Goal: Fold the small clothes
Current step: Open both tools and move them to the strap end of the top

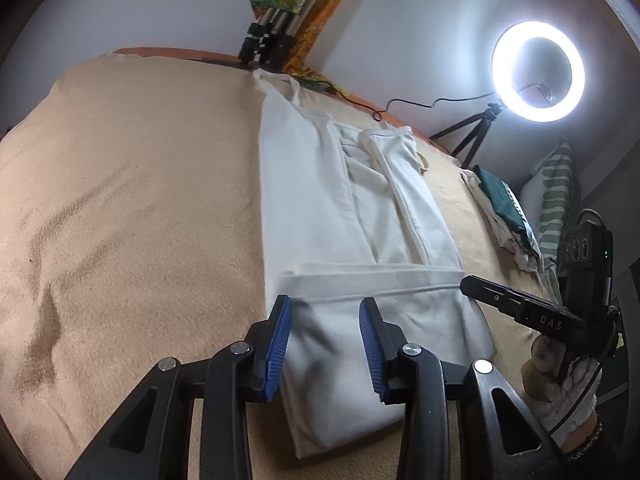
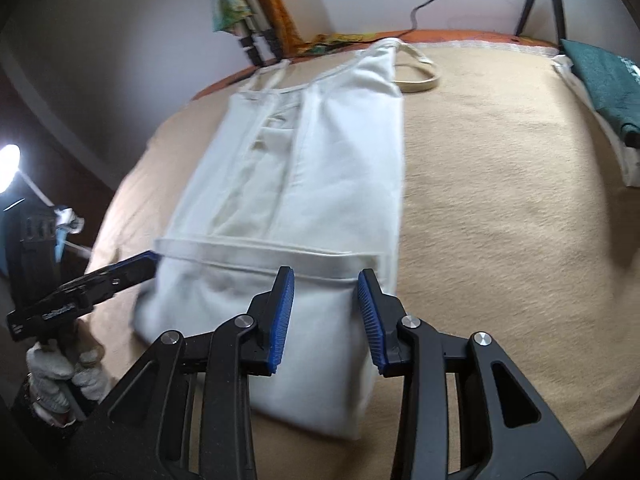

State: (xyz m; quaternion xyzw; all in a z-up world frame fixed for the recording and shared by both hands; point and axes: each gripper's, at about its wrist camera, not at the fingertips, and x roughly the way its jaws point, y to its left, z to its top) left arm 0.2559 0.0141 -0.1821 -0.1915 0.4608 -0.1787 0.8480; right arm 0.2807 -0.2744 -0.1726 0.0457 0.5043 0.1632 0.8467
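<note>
A white strappy top [image 1: 340, 200] lies lengthwise on the tan blanket [image 1: 140, 200], its sides folded inward and its lower end doubled over, with the hem as a band across it. My left gripper [image 1: 326, 308] hovers open over that doubled near end, blue pads apart and fabric below them, not pinched. My right gripper [image 2: 325, 280] stands open the same way over the top [image 2: 304, 160] near its right edge. Each gripper shows in the other's view: the right gripper [image 1: 472, 284] at the garment's right edge, the left gripper [image 2: 136, 268] at its left edge, both in gloved hands.
A lit ring light [image 1: 538, 72] on a small tripod stands at the far right. A pile of folded clothes with a green piece [image 2: 604, 80] on top lies at the blanket's right edge. Tripod legs [image 1: 268, 40] and a cable are at the far edge, and a beige loop [image 2: 420, 80] lies by the straps.
</note>
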